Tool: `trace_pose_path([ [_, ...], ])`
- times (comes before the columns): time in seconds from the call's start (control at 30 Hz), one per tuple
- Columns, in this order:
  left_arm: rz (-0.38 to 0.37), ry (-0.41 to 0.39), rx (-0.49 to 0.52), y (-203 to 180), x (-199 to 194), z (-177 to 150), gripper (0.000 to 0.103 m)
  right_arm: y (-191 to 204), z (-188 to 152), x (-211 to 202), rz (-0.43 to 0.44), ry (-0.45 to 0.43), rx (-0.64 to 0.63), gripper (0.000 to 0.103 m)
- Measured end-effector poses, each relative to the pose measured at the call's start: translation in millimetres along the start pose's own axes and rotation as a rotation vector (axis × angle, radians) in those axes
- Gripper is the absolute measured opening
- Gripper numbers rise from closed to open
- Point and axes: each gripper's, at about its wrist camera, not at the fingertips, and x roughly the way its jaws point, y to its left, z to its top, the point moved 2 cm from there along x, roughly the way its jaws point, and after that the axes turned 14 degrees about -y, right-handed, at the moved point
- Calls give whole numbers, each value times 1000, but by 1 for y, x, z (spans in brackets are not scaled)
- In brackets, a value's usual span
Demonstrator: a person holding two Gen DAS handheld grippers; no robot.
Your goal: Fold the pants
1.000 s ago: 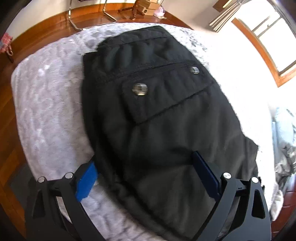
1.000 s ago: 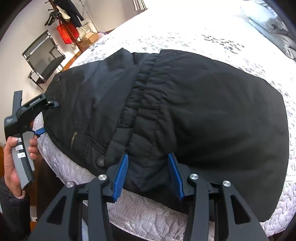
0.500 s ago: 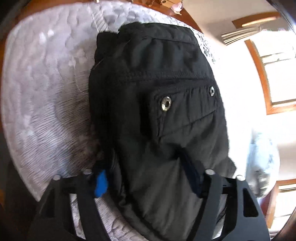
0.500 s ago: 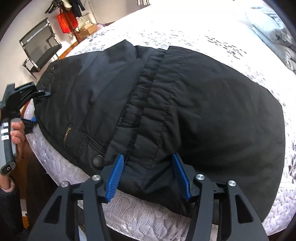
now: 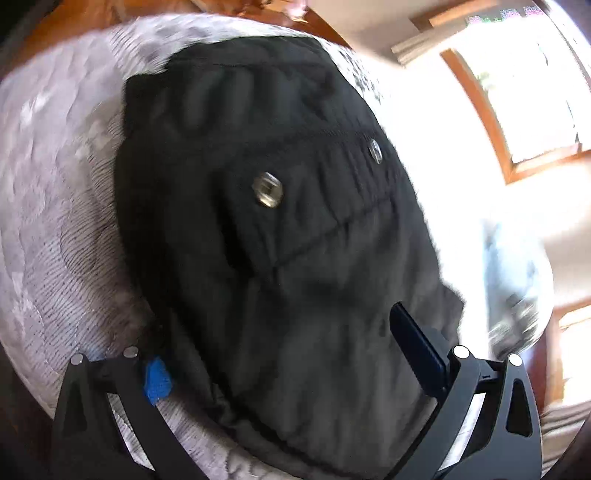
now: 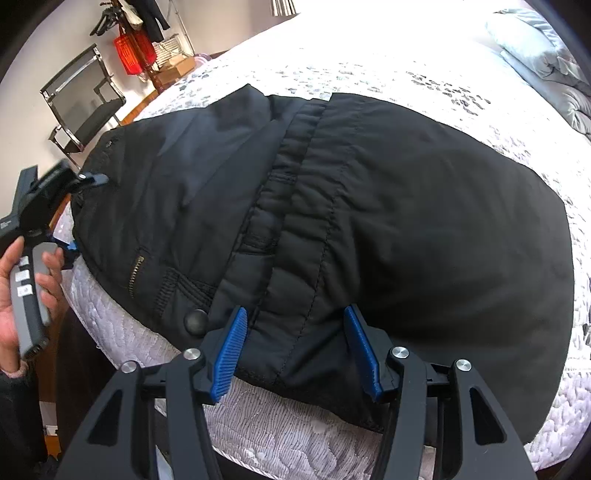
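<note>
Black pants (image 6: 332, 206) lie folded in a thick bundle on the white quilted bed (image 6: 369, 62). In the left wrist view the pants (image 5: 277, 258) show a pocket flap with two metal snaps. My left gripper (image 5: 288, 354) is open, its jaws straddling the bundle's near edge, one pad partly under the cloth. It also shows in the right wrist view (image 6: 79, 210) at the bundle's left end. My right gripper (image 6: 295, 350) is open, its blue pads either side of the waistband edge at the bed's front.
A black chair (image 6: 83, 107) and a red basket (image 6: 133, 51) stand by the far wall. A grey duvet (image 6: 546, 55) lies at the bed's far right. Wooden floor (image 5: 74, 29) runs past the bed's end, and a window (image 5: 524, 81) is at the right.
The left gripper view has swung and blurred, with the jaws still wide around the bundle's end. The right gripper has edged closer to the waistband and its jaws have spread wider.
</note>
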Motion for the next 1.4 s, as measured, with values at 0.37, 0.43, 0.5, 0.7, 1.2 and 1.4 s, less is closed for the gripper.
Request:
trace_pose_path([
  [0.37, -15, -22, -216, -2, 7, 7, 30, -3, -1, -1, 2, -2, 3, 56],
  [0.43, -54, -26, -253, 3, 5, 18, 15, -3, -1, -1, 1, -2, 2, 57],
  [0.5, -72, -45, -236, -4, -1, 20, 12, -3, -1, -2, 1, -5, 2, 57],
  [0.7, -158, -136, -39, -64, -28, 18, 10, -5, -3, -3, 10, -15, 12, 57],
  [1.2, -350, -137, 646, -232, -57, -79, 12, -39, 3, -40, 19, -111, 109, 56],
  [1.4, -362, -62, 896, -229, -44, -137, 16, -87, -1, -58, -46, -134, 216, 57],
])
